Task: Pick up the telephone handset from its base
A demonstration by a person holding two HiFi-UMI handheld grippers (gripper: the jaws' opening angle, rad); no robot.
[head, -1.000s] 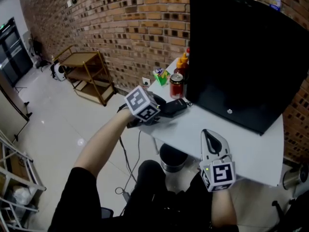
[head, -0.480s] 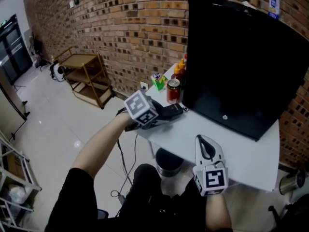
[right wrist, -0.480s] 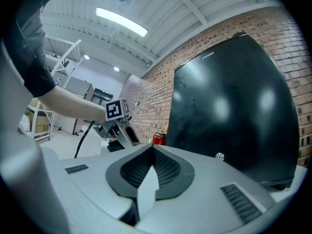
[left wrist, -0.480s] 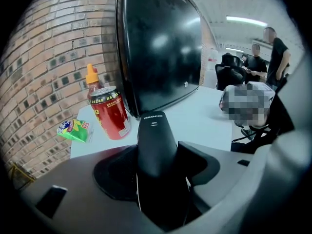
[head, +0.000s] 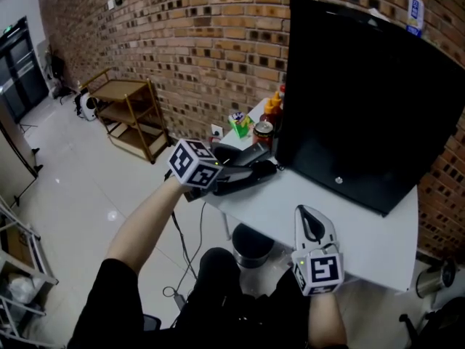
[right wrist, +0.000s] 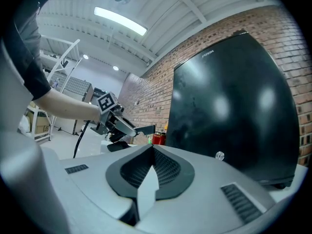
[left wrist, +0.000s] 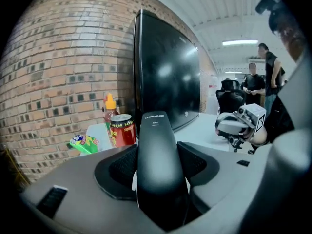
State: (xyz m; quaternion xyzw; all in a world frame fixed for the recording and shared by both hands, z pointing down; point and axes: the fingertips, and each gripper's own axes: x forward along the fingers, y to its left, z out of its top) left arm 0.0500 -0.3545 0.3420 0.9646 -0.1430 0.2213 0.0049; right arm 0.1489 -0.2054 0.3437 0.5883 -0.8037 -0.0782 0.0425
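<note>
Since a second ago, the left tongs [head: 240, 173] have risen, lifting the long black plastic telephone handset [left wrist: 157, 150] above its dark base [right wrist: 111, 146] at the white desk's [head: 349, 224] left edge. Their jaws are closing on its sides. The right tongs [head: 314, 213], closed and empty, sit by the front edge.

The person wears a black short-sleeved top [head: 109, 297] and dark trousers [head: 221, 275]. The right gripper [head: 311, 215] has a smooth pale grey shell, tapering to a rounded tip with a dark oval opening on top. Its cube [head: 320, 270] carries black-and-white square markers. Its pads [right wrist: 168, 169] are dark grey and finely ribbed; slotted vents [right wrist: 239, 199] flank them.
</note>
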